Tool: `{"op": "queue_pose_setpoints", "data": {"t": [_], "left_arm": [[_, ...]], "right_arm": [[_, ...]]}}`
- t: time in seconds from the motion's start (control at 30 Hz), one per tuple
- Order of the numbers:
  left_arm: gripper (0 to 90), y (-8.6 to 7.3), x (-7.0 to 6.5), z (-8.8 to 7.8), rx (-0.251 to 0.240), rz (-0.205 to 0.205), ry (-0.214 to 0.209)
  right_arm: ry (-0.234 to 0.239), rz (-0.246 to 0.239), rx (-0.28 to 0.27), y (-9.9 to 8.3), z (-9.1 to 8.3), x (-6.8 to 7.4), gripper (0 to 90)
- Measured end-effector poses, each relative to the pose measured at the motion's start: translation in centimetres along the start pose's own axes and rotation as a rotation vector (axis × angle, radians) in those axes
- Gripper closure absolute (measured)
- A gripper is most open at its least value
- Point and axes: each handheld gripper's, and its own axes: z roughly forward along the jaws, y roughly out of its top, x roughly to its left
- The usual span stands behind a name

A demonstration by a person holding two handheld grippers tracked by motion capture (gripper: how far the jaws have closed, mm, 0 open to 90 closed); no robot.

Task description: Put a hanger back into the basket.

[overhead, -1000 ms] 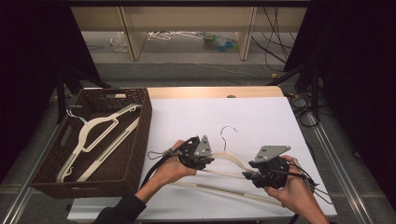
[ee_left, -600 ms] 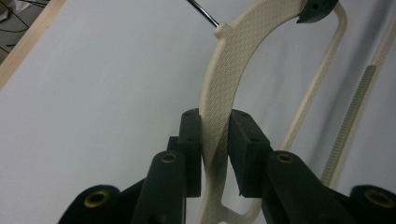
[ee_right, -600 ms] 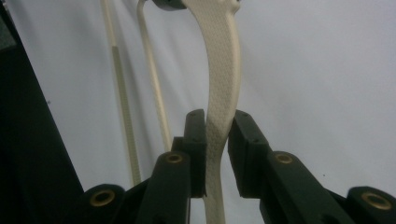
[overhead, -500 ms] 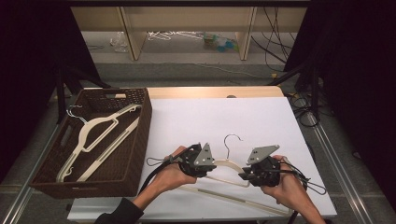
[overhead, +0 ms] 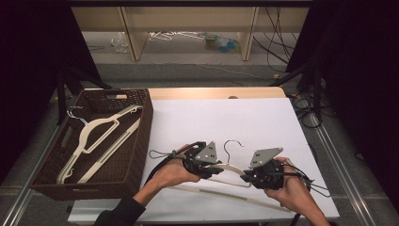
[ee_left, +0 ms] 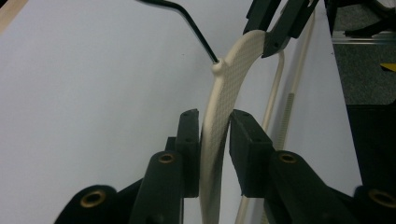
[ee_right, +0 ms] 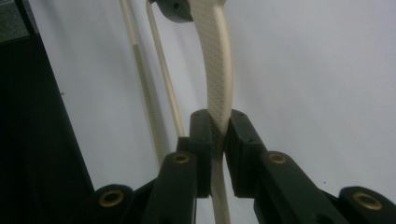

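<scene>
both tongs, left (overhead: 212, 169) and right (overhead: 250, 175), now pinching the hanger (overhead: 231, 168) near the tabletop's (overhead: 244, 122) front edge, right jaws just closed; next, a level lift toward the basket (overhead: 141, 136).

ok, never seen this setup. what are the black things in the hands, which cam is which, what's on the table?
A person holds a hand-held two-jaw gripper in each hand: the left gripper and the right gripper. No robot arm is involved.

The wide picture comes from a fixed camera above the table, looking forward and down. The two close-ups come from cameras riding on the grippers, looking along their own black jaws.

Between the grippers is a cream hanger with a metal hook. The left gripper's jaws sit on one shoulder of it, as the left gripper view shows. The right gripper's jaws have just been closing and now pinch the other shoulder.

To the left stands a brown basket holding more hangers.
</scene>
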Motion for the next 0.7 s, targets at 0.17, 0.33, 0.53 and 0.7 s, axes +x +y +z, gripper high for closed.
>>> {"op": "queue_pose_setpoints", "data": {"t": [0.17,0.33,0.53,0.7], "left_arm": [[76.1,0.2,-0.1,-0.6,0.001,0.013,-0.027],[81.0,0.4,-0.9,-1.3,-0.02,0.006,-0.06],[85.6,0.6,-2.0,-2.3,-0.073,-0.049,-0.04],[85.6,0.5,-1.5,-3.6,-0.091,-0.123,-0.015]], "right_arm": [[-0.009,-0.034,-0.01,0.1,-0.3,0.2,82.3],[-0.01,-0.024,-0.027,0.2,-0.8,0.2,77.3],[-0.054,-0.01,-0.104,0.6,-2.4,0.2,58.9],[-0.088,0.022,-0.174,0.6,-4.0,0.1,48.6]]}}
